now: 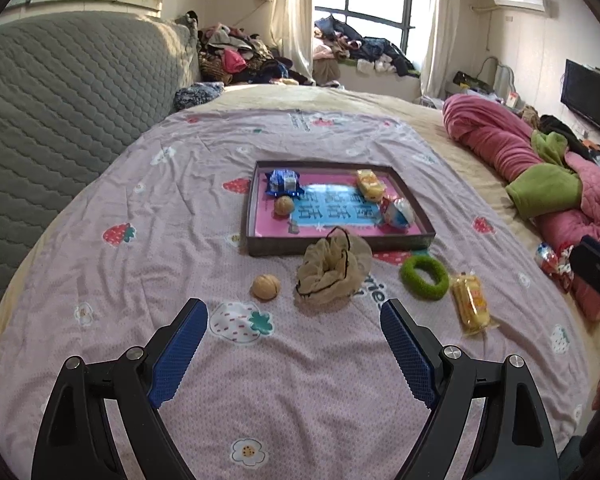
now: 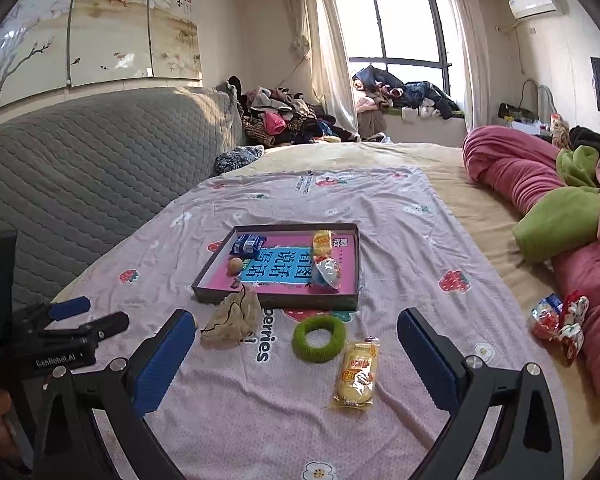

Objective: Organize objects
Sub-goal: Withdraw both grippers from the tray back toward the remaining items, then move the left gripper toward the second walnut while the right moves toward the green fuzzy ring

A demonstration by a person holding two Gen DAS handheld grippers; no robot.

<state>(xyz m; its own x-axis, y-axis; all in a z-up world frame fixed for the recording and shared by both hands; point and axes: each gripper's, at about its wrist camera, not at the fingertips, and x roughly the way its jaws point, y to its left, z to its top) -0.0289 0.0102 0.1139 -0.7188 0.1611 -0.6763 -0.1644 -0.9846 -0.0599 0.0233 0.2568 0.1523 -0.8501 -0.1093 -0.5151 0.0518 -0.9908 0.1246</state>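
Left wrist view: my left gripper [image 1: 294, 322] hangs over the strawberry sheet [image 1: 140, 264], jaws spread wide, nothing between them. Just ahead lie a walnut [image 1: 265, 287], a beige mesh pouch [image 1: 332, 268], a green ring [image 1: 424, 273] and a yellow snack pack [image 1: 471, 300]. Beyond them sits the tray [image 1: 420, 240] with a blue packet [image 1: 284, 183], a second walnut [image 1: 283, 205] and two more wrapped snacks inside.

Right wrist view: my right gripper [image 2: 296, 334] is released too, empty, above the green ring [image 2: 319, 338] and the yellow snack pack [image 2: 356, 374]. The pouch [image 2: 232, 320] touches the tray's near wall [image 2: 276, 302]. My left gripper [image 2: 70, 316] shows at the left edge.
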